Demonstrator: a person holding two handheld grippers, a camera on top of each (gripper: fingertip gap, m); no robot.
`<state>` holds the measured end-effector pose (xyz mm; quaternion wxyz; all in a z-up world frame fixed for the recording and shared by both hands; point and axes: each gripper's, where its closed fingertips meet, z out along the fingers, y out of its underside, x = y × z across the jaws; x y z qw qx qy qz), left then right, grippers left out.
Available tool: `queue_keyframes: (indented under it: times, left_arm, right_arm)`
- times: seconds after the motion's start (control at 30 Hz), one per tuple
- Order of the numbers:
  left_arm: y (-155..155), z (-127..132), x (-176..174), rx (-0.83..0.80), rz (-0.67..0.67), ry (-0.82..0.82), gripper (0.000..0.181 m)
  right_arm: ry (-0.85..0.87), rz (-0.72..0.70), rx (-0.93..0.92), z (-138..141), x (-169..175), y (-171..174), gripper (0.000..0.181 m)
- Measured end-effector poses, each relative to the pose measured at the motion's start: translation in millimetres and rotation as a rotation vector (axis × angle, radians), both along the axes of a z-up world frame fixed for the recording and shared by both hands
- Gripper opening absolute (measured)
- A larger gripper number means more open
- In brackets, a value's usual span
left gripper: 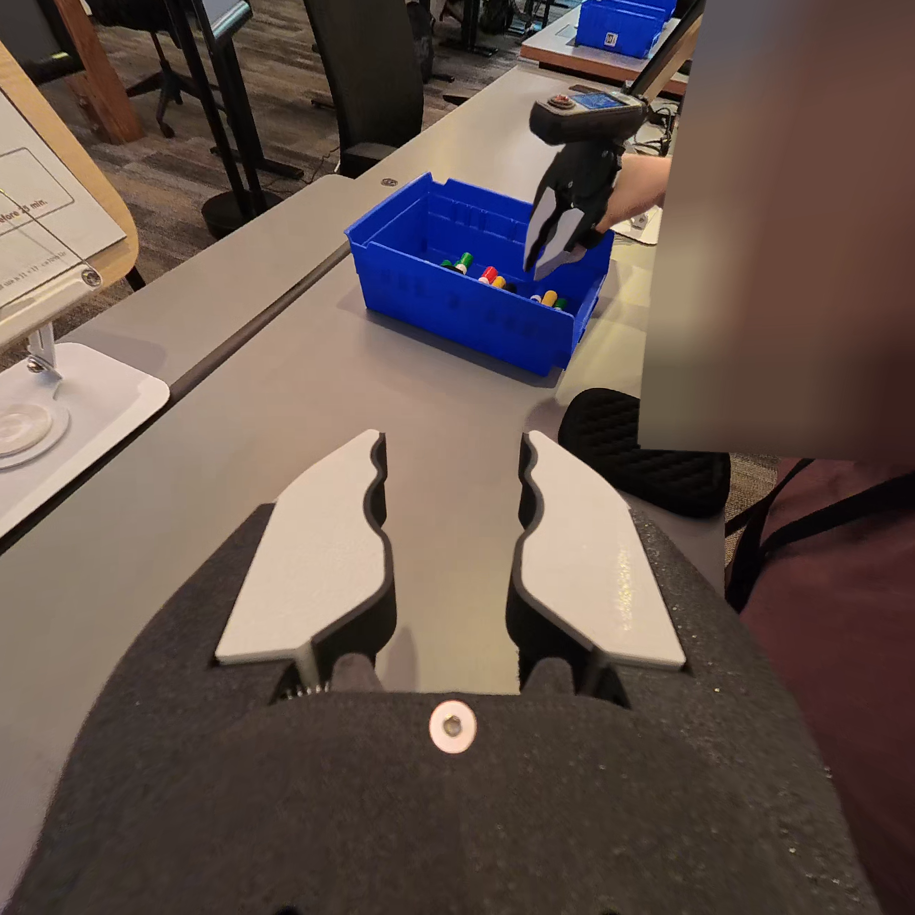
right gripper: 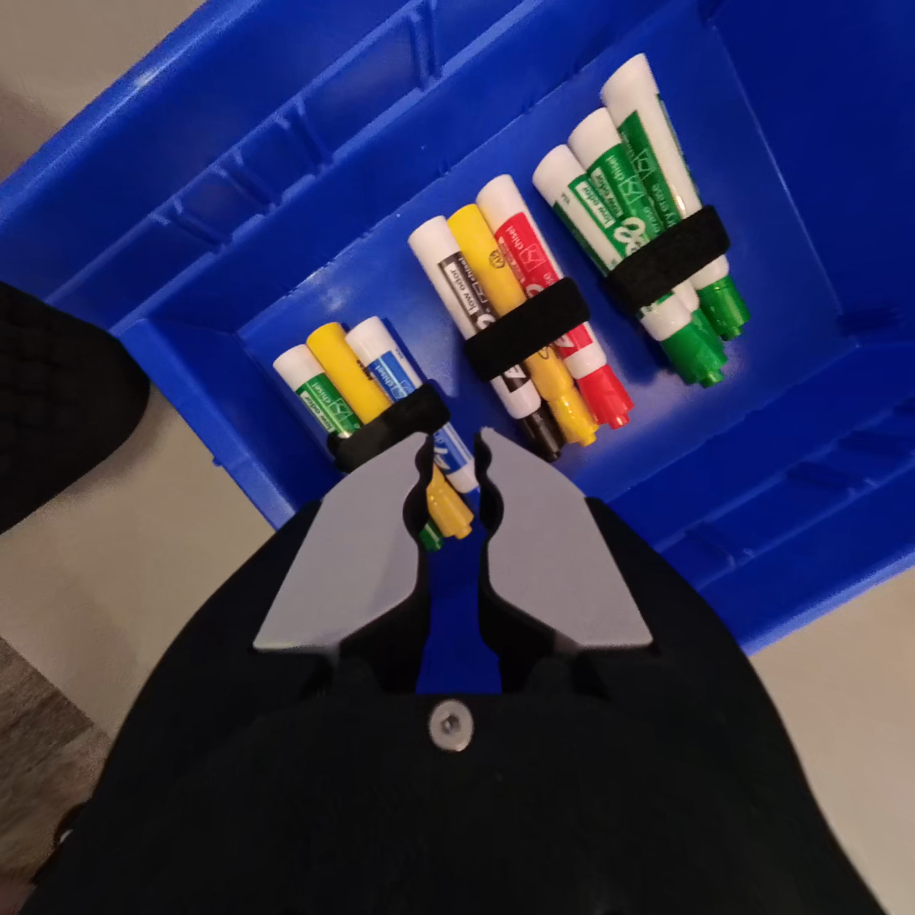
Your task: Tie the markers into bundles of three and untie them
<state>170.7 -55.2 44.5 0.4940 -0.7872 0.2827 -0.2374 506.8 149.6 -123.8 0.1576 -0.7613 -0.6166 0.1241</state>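
Note:
A blue bin [right gripper: 307,208] holds three bundles of markers, each bound by a black strap. The near bundle [right gripper: 354,376] is green, yellow and blue. The middle bundle [right gripper: 500,277] is black, yellow and red. The far bundle [right gripper: 638,198] is all green. My right gripper [right gripper: 453,438] hovers above the near bundle's cap end, jaws narrowly open and empty. In the left wrist view the bin [left gripper: 445,317] sits ahead on the grey table [left gripper: 297,396], with the right gripper [left gripper: 537,270] pointing down into it. My left gripper [left gripper: 451,438] is open and empty above the table.
A black padded chair armrest [left gripper: 638,450] sits at the table's right edge. A white stand with a sign board [left gripper: 44,297] is on the left. Another blue bin [left gripper: 619,25] stands on a far desk. A person's arm and dark red clothing [left gripper: 817,643] are on the right.

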Motion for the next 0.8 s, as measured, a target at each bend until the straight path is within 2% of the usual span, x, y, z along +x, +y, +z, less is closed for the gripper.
queue_keyframes:
  times: [0.03,0.13,0.27,0.37,0.43,0.5,0.57,0.6,0.67,0.73,0.8]
  left_arm:
    - [-0.3,-1.0,-0.2,0.0,-0.001,-0.001,0.051]
    - [-2.7,-5.7,-0.4,-0.002,-0.007,-0.013,0.051]
    - [-4.7,-11.7,-4.2,-0.003,-0.002,-0.038,0.051]
    - [-4.3,-11.6,-9.0,-0.002,0.003,-0.057,0.051]
    - [-5.1,-9.6,-14.1,0.004,0.011,-0.059,0.051]
    - [-5.2,-5.3,-24.4,0.024,0.043,-0.056,0.051]
    - [-0.7,0.1,-42.7,0.037,0.108,-0.044,0.052]
    - [3.6,3.2,-55.5,0.036,0.153,-0.025,0.051]
    - [11.4,9.4,-86.0,0.042,0.252,0.054,0.052]
    - [11.0,13.7,-124.6,0.04,0.382,0.161,0.053]
    - [-2.1,13.7,-163.7,0.023,0.5,0.258,0.055]
  right_arm:
    - [-0.013,0.022,-0.006,-2.6,1.7,-5.2,0.019]
    - [-0.066,0.061,-0.014,-10.0,8.5,-16.7,0.019]
    - [-0.048,0.109,-0.053,-16.1,0.0,-31.7,0.017]
    - [-0.09,0.112,-0.018,-23.8,-1.6,-31.1,0.014]
    - [-0.064,0.088,0.023,-17.8,-3.1,-26.3,0.011]
    - [0.08,0.011,0.104,11.1,-9.0,-13.1,0.01]
    - [0.293,-0.121,0.21,61.6,-11.2,11.3,0.015]
    - [0.372,-0.186,0.237,85.4,-6.7,23.4,0.024]
    - [0.401,-0.338,0.294,113.2,16.9,56.6,0.035]
    - [0.33,-0.474,0.271,108.5,44.2,86.7,0.041]
    - [0.281,-0.577,0.132,83.4,57.4,98.2,0.045]
